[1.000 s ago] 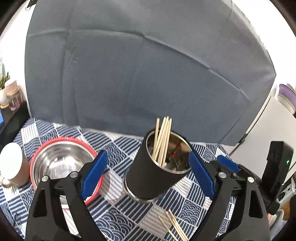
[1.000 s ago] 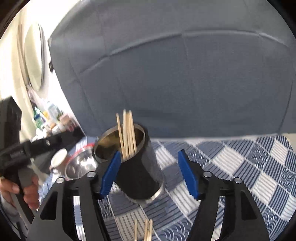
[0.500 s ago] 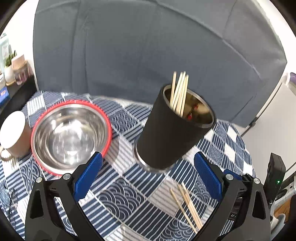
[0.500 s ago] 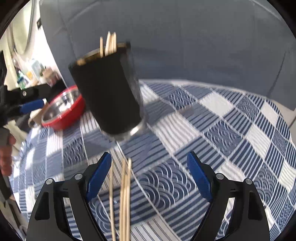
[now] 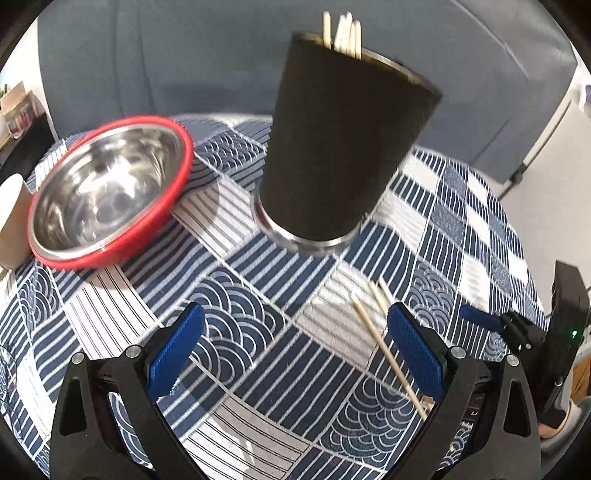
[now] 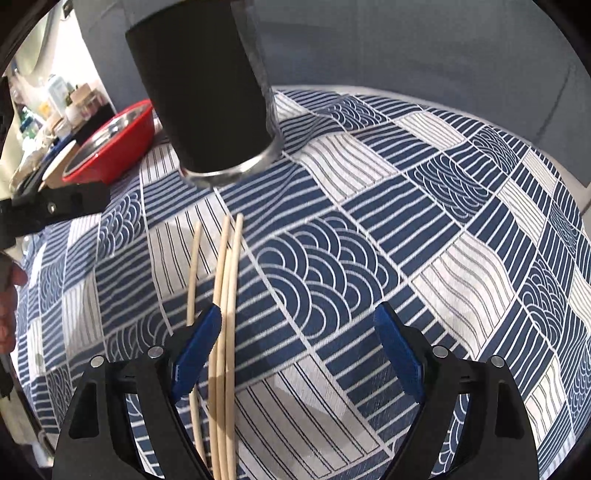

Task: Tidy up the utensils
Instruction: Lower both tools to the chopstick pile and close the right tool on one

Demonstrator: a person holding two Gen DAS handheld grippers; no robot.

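Chopsticks (image 6: 225,295) beside right gripper's (image 6: 295,354) fingers (image 6: 195,347)

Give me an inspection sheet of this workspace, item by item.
Surface: table under a blue and white patterned cloth.
Job's things: black holder upright on the cloth, chopsticks standing in it; loose chopsticks lying on the cloth in front of it.
Clutter: steel bowl with a red rim left of the holder; paper cup beside the bowl.
Grippers: left gripper open, nothing between its jaws; right gripper open, over the cloth, loose chopsticks passing beside its left finger.
Cables: nothing seen on the cloth.
Surroundings: grey backdrop behind the table; shelf with small items at far left, too small to tell.
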